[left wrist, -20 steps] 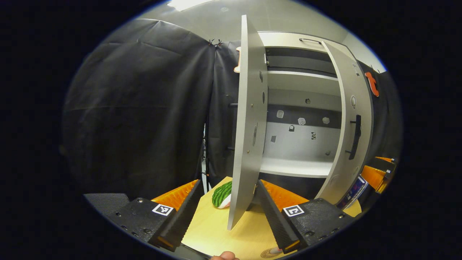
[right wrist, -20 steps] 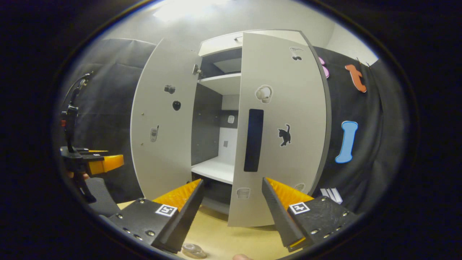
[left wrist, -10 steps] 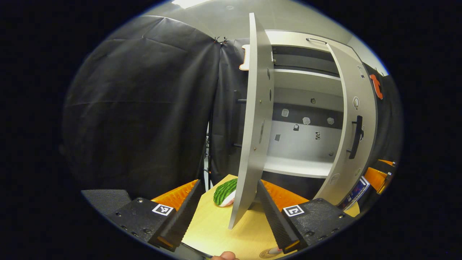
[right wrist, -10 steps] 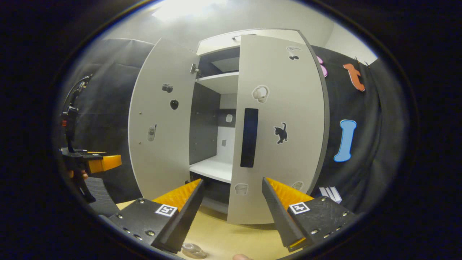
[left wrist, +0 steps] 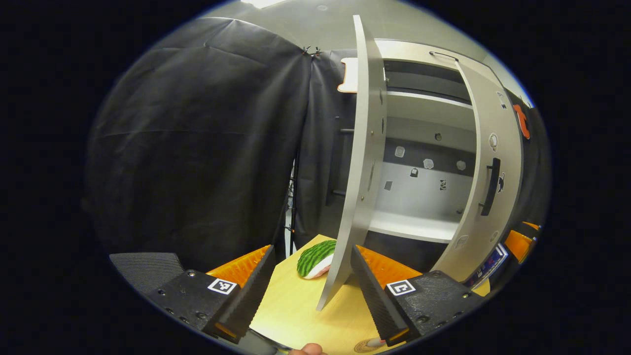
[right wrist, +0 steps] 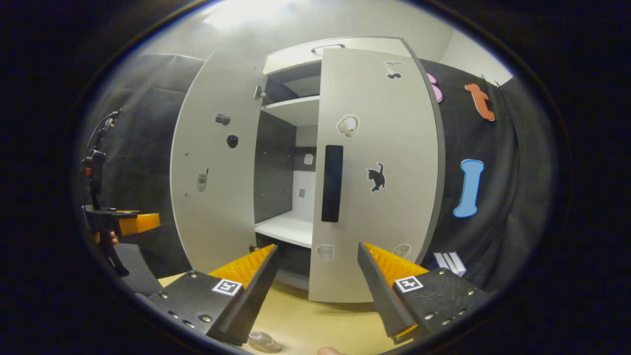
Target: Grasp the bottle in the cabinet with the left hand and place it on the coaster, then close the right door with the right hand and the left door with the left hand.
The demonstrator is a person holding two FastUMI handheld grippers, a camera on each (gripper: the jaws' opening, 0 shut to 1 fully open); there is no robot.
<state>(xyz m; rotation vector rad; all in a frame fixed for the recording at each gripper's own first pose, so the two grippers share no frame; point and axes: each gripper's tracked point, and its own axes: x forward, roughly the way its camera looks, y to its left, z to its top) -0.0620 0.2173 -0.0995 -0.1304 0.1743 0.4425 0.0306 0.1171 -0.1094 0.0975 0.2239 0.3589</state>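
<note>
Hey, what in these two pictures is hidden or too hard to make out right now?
- Bottle: right gripper view, cut off by the bottom edge; only a clear rounded part shows.
- Coaster: left gripper view, cut by the bottom edge and partly behind the left tongs.
- Watermelon slice: left gripper view, partly behind the left door.
- Cabinet's right half: right gripper view, covered by the right door.

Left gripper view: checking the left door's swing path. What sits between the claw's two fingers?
The left door's lower edge, over bare tabletop; a watermelon-patterned object lies behind.
</note>
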